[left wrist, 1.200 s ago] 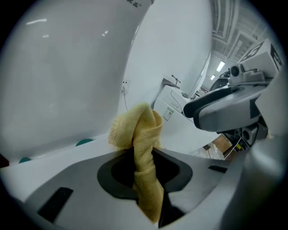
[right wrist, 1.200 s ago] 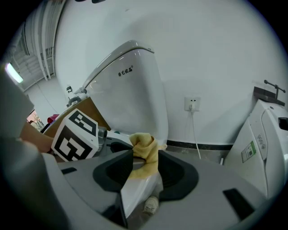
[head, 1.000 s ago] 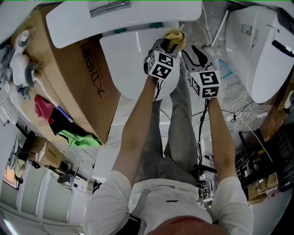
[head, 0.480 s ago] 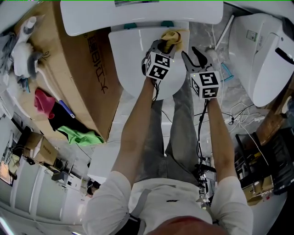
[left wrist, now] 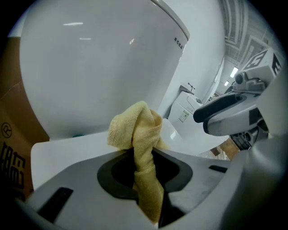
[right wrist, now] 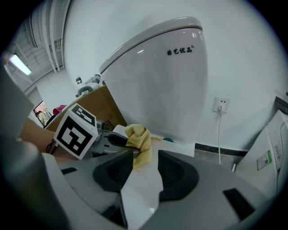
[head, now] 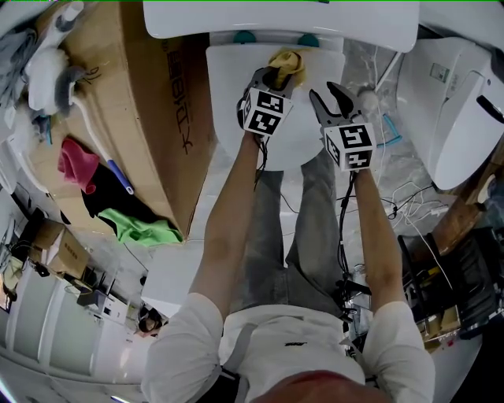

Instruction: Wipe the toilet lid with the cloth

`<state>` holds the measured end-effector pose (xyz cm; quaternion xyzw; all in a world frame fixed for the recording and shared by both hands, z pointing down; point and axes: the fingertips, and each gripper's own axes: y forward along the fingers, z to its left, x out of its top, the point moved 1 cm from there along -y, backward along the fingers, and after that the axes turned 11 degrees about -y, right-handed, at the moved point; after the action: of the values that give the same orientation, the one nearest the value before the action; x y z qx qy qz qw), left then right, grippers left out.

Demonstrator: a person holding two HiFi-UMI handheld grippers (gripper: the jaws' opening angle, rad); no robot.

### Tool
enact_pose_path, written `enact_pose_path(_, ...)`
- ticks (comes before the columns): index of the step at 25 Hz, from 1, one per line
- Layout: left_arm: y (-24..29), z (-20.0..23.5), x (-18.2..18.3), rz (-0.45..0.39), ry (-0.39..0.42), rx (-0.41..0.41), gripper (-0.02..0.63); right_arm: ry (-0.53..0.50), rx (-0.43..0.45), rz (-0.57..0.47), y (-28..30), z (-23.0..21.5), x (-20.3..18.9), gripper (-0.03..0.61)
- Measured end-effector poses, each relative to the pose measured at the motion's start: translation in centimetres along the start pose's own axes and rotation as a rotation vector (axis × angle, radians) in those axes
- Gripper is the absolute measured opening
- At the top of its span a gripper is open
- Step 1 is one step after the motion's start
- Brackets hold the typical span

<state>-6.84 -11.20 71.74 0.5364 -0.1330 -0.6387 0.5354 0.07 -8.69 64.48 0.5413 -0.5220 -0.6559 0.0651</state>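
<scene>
Since the earlier frame, the left tongs have carried the yellow cloth from the right rear edge of the toilet lid toward its rear middle, close to the tank. The left tongs are clamped on the cloth, which sits on the lid. The right tongs hover just beside them, jaws wide, holding nothing.

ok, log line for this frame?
left gripper: shut on cloth | cloth: at toilet lid rear | right gripper: open, empty, above lid
</scene>
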Motion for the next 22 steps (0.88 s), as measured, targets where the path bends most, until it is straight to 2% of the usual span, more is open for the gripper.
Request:
enact_pose_path(7, -2.5, 3.8, -0.6, -0.034, -0.052, 0.042, 0.104, -0.048, 0.039, 0.000, 1.4, 3.0, 1.5, 0.189)
enact_pose_path(22, -6.6, 10.2, -2.0, -0.087, -0.097, 0.122, 0.104, -0.075, 0.053, 0.002, 3.4, 7.6, 2.8, 0.189)
